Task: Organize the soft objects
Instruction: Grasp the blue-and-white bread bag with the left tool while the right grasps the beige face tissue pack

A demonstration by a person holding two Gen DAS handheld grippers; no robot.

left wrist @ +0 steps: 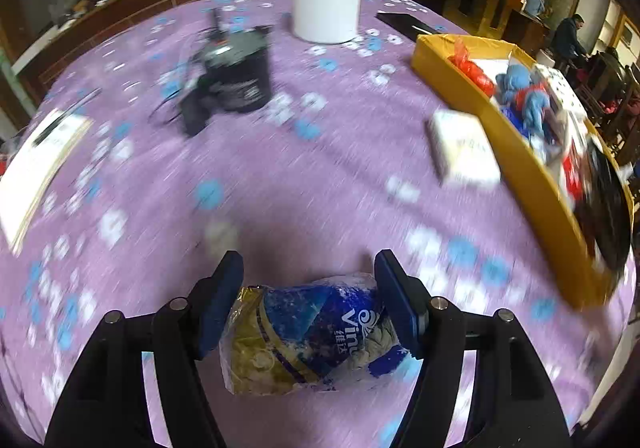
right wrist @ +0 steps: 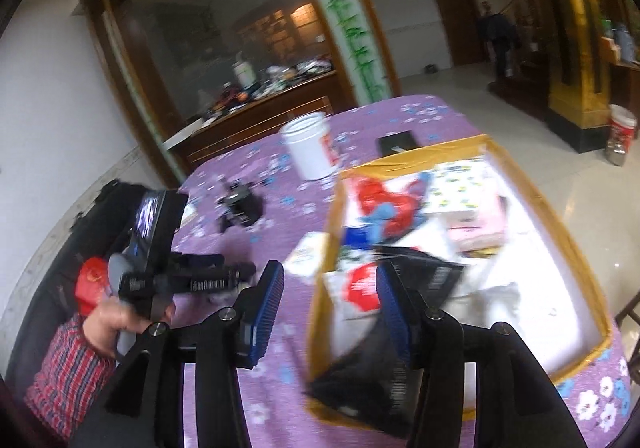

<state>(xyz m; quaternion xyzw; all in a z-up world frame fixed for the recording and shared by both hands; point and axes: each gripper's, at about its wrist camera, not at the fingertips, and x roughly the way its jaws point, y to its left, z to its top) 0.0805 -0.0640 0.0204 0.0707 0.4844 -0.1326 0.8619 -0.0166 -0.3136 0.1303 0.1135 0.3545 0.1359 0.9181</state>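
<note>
A blue-and-gold tissue pack (left wrist: 316, 332) sits clamped between the pads of the left gripper (left wrist: 310, 304) above the purple flowered tablecloth (left wrist: 280, 176). Nearby, the right gripper (right wrist: 328, 312) hangs with jaws apart and nothing between them, over the near corner of a yellow box (right wrist: 320, 288) holding soft items.

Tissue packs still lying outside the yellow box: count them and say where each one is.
2. A blue and gold tissue pack sits between the left tool's fingers; a white pack lies on the tablecloth against the yellow box's outer wall. Blur may hide others.
</note>
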